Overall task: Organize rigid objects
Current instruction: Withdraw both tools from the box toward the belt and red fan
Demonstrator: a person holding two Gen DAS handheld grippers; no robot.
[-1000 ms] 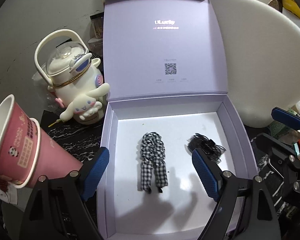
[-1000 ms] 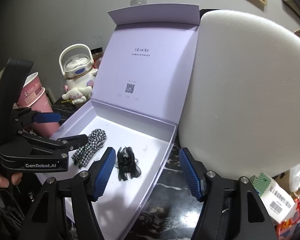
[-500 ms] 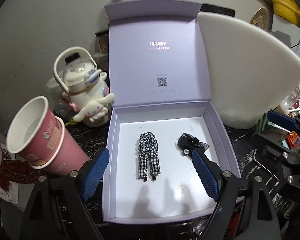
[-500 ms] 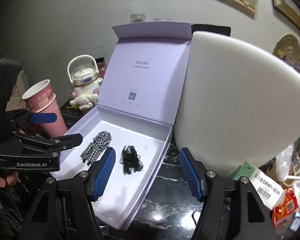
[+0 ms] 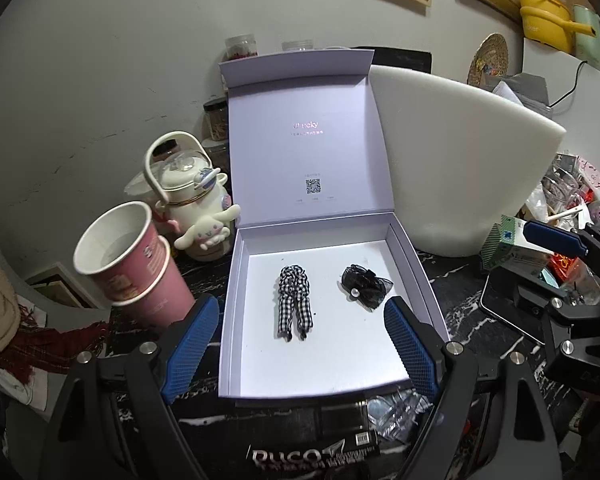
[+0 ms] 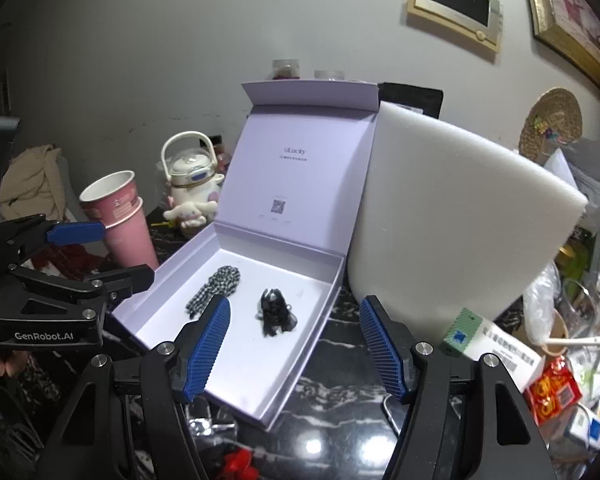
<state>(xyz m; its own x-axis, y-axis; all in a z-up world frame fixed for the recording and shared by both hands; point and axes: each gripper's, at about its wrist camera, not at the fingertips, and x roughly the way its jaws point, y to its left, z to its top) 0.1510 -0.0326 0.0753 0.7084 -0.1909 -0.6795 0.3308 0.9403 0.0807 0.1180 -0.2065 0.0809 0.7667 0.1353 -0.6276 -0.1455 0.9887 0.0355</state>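
Note:
An open lilac gift box (image 5: 416, 268) (image 6: 300, 364) lies on the dark marble table, its lid standing upright at the back. Inside it rest a black-and-white checked hair scrunchie (image 5: 294, 300) (image 6: 216, 288) on the left and a black lace hair bow (image 5: 366, 286) (image 6: 276, 312) on the right. My left gripper (image 5: 300, 344) hovers above the box's near edge, open and empty. My right gripper (image 6: 294, 346) hangs over the box's right corner, open, with nothing between its blue pads. The left gripper (image 6: 96, 252) also shows at the left of the right wrist view.
Stacked pink paper cups (image 5: 128, 268) (image 6: 118, 212) and a white cartoon kettle (image 5: 192, 200) (image 6: 194, 184) stand left of the box. A big white foam block (image 5: 456, 160) (image 6: 452, 216) leans right of the lid. Cartons and clutter (image 6: 496, 344) crowd the right; a dark packet (image 5: 312, 456) lies in front.
Both grippers have pulled back and risen, so the box looks smaller and its whole outline is now in view. The scrunchie and the bow stay where they were.

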